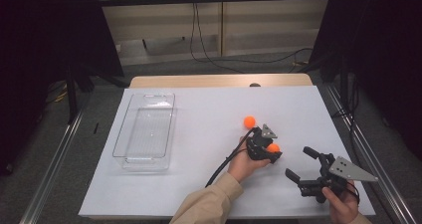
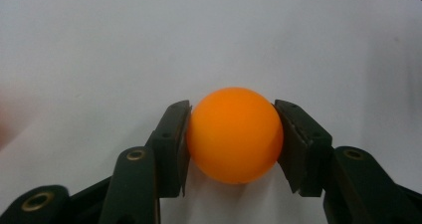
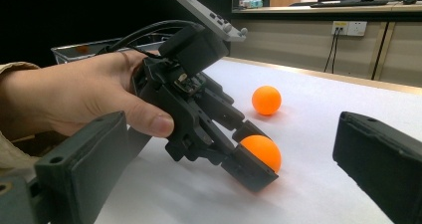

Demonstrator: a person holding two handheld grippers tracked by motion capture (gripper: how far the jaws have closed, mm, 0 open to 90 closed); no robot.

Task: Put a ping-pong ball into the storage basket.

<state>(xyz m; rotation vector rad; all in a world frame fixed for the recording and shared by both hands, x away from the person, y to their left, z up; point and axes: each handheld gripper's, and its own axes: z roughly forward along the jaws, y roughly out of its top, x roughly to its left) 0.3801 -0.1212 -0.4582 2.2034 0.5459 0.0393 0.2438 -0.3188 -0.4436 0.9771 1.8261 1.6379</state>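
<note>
Ball-picking plays out on a white counter (image 1: 199,134), the largest thing in sight, with bare wood showing at its far edge. On its left side sits a clear plastic bin (image 1: 145,130), long side running away from the person, well apart from both hands. Near the right front corner the right claw (image 1: 301,164) is held just above the counter, its two black jaws spread wide with nothing between them; in the right gripper view they frame the other hand. The left hand (image 1: 242,166), in a tan sleeve, holds the left claw (image 2: 233,134) tilted down toward the counter right of centre. Its pads press on either side of an orange ball (image 2: 234,134), which sits squarely between them and rests on or just above the white surface. A second orange ball (image 1: 249,121) lies free on the counter just beyond the left claw, apart from it and nearer the middle.
</note>
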